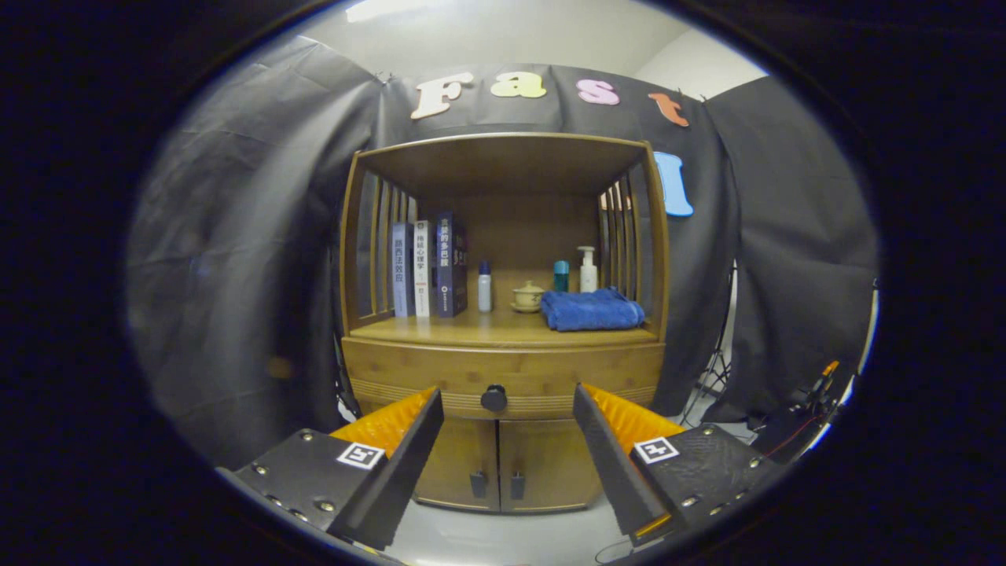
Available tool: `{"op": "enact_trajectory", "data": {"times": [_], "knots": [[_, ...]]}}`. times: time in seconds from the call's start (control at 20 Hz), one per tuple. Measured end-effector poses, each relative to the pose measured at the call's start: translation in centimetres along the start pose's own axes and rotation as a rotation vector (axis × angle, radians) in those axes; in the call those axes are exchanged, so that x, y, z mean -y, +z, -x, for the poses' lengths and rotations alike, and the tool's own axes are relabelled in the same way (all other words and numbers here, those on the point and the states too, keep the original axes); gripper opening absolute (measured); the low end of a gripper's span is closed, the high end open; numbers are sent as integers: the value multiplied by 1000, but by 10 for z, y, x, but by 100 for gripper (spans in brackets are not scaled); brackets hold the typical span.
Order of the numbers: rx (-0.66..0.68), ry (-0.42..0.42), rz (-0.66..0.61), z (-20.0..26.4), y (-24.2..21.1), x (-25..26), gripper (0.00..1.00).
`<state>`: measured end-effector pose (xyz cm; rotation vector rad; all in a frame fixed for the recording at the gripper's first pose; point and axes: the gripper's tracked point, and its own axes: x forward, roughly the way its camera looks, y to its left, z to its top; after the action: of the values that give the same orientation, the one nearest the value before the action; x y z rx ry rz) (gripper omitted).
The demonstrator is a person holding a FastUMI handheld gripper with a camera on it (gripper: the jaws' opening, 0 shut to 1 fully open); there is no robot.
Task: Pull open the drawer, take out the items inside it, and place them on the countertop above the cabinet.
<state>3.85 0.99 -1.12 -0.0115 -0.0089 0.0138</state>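
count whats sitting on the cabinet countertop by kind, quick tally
books: 3
bottles: 3 (one small, one teal-capped, one pump)
lidded cup: 1
folded blue towel: 1
total: 8
The gripper is open, the closed drawer's knob between its fingers.

The cabinet (503,369) is honey-brown wood, its drawer (440,376) banded with fine pale grooves and fitted with a black knob (493,398). On the countertop (471,330), a deep blue towel (591,310) lies right of a beige teacup (527,297). At the left stand pale blue, white and navy books (428,269), and the far bottles are white or teal.
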Motion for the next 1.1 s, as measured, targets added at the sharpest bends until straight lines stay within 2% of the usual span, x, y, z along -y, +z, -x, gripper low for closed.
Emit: {"op": "enact_trajectory", "data": {"times": [0.25, 0.45, 0.8, 1.0, 1.1], "knots": [[69, 0, -12, -41, 35, -4, 100], [91, 20, -31, -80, 31, -10, 99], [-9, -3, 30, -144, -45, 7, 100], [-101, 14, -14, -178, -88, -2, 99], [-150, 31, -28, -189, -110, -11, 85]]}}
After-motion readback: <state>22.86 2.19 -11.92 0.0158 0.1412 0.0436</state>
